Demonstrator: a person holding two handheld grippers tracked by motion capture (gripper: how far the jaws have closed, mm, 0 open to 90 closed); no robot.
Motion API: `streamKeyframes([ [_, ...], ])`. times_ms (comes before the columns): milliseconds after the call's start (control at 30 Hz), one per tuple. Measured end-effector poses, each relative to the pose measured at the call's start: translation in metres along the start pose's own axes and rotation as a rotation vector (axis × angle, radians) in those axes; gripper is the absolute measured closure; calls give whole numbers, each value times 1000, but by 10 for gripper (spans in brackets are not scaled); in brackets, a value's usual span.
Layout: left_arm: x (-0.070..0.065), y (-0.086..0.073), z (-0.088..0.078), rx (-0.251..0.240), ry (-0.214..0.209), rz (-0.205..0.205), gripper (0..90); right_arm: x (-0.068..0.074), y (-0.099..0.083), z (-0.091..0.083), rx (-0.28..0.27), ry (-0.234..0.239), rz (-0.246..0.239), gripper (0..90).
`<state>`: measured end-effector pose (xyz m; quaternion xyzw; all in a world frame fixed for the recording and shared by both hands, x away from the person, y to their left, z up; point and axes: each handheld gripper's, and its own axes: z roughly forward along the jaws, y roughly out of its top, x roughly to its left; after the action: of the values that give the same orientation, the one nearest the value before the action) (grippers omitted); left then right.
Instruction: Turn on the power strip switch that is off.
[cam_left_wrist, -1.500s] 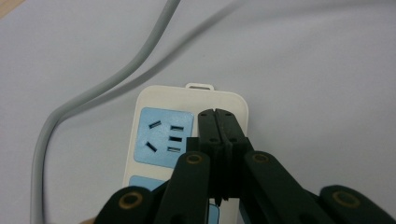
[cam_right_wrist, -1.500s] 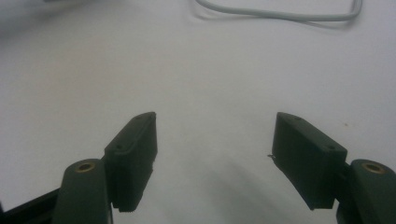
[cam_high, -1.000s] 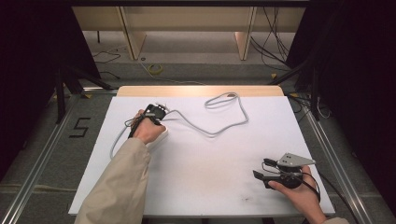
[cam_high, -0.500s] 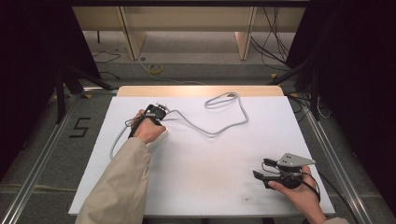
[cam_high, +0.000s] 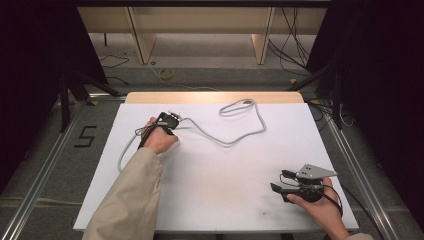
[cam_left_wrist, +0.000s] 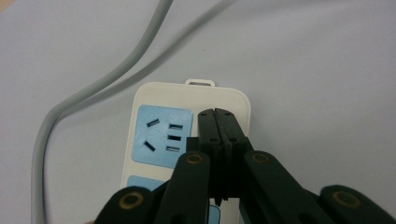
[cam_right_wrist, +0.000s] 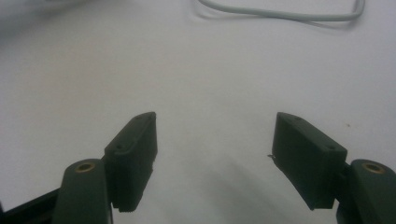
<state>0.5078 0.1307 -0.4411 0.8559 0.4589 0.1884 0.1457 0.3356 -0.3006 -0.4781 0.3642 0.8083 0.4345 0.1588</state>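
- The left hand-held gripper has its 2 black jaws pressed flat together with nothing between them, and their tips rest over the right edge of a white power strip.
- In the high view the left hand-held gripper sits at the far left part of the white tabletop, with the person's hand wrapped around it and a beige sleeve coming in from the bottom.
- The power strip lies flat on the tabletop; in the left gripper view it shows a pale blue socket panel with 5 slots and a small hanging loop at its far end.
- A grey cable runs from the strip across the tabletop, curling into a loop near the far wooden edge; in the left gripper view the cable curves past the strip's left side.
- The right hand-held gripper stands wide open, empty, over bare tabletop.
- In the high view the right hand-held gripper rests near the right front corner, well apart from the strip, with a grey 3-cornered plate on top.
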Motion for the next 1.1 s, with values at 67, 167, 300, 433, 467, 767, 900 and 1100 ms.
streamKeyframes([
  [67,0,0,0,2,2,4,899,0,0,0,-1,-1,1,318],
  [167,0,1,0,16,8,25,899,0,0,0,-1,0,-1,318],
  [300,-3,1,0,15,17,27,899,0,0,0,-2,0,0,318],
  [433,-4,2,1,27,22,38,899,0,0,0,-4,-1,-2,318],
  [467,-3,2,1,27,22,39,899,0,0,0,-4,-1,-2,318],
  [767,-3,1,1,19,18,34,899,0,0,0,-2,0,1,318],
  [900,-3,2,0,25,23,41,899,0,0,0,-3,1,0,318],
  [1100,-2,1,1,13,14,25,899,0,0,0,-4,1,0,318],
])
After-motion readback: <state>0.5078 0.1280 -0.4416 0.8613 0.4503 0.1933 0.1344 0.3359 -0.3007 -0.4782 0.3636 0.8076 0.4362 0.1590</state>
